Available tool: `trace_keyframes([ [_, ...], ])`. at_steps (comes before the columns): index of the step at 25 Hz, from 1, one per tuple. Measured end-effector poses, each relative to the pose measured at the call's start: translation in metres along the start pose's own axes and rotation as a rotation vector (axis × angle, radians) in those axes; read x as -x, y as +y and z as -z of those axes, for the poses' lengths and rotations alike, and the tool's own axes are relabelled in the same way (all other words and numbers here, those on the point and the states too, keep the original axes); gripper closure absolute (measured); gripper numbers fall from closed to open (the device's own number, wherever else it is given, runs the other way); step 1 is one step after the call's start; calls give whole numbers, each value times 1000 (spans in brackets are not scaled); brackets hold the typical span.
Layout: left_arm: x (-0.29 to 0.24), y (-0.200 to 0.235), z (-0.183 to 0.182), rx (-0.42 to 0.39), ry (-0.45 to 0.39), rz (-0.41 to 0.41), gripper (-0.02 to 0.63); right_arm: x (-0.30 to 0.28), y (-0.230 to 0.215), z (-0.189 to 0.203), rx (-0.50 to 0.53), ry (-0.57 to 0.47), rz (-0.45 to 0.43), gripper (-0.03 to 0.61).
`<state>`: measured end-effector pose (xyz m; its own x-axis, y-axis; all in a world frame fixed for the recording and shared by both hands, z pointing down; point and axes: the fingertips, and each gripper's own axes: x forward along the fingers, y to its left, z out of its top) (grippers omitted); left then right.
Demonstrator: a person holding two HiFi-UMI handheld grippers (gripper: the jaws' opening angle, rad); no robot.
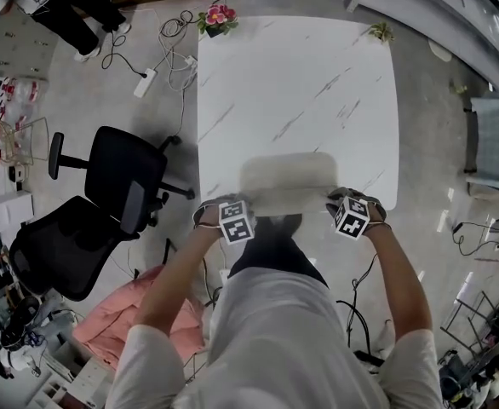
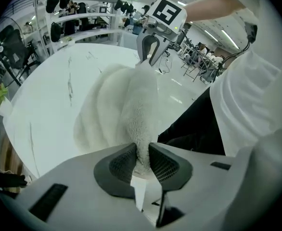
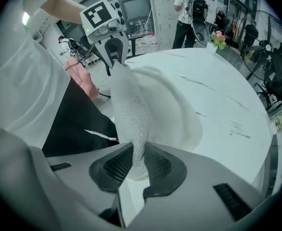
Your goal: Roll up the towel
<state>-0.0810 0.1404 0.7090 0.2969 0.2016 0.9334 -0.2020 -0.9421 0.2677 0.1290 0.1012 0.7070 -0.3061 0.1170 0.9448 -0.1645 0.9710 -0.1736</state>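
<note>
Left gripper [image 2: 142, 160] and right gripper [image 3: 137, 163] each pinch the towel's [image 1: 288, 181] near edge, held above the table [image 1: 301, 75].

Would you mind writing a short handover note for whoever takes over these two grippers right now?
Left gripper: shut on the towel, at the left end of its near edge.
Right gripper: shut on the right end of the same edge.
Towel: near the front edge of the white table; the held edge is raised, the rest lies on the tabletop.
Done: near edge gripped at both ends and raised.
Left: no roll shows yet; turn the edge over and roll toward the far side.
</note>
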Motion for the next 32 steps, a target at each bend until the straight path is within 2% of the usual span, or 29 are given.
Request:
trace_keyframes([
  [3,7,27,-5,15,-10,-64,512,5,-26,-9,-19,-22,73,489],
  [8,14,80,-6,71,-35,-323,436,6,-68,-22,-29,-46,292,453],
  [12,8,103,-3,104,-46,-439,402,-2,-85,-23,-35,-34,397,420],
  [16,1,109,-5,103,-51,-465,408,-11,-92,-23,-32,-23,435,422],
  [20,-7,107,-4,118,-63,-464,445,-17,-90,-23,-30,-22,439,477],
  [21,-5,107,-4,123,-67,-474,436,-16,-91,-23,-29,-22,447,474],
  [23,5,108,-6,135,-83,-503,422,-8,-93,-25,-43,-38,474,426],
  [26,27,107,-9,160,-123,-560,414,11,-94,-27,-88,-96,506,383],
  [29,50,99,-10,186,-181,-618,403,32,-85,-31,-98,-161,536,382],
  [32,59,82,-14,189,-236,-621,403,46,-71,-36,-82,-220,534,382],
])
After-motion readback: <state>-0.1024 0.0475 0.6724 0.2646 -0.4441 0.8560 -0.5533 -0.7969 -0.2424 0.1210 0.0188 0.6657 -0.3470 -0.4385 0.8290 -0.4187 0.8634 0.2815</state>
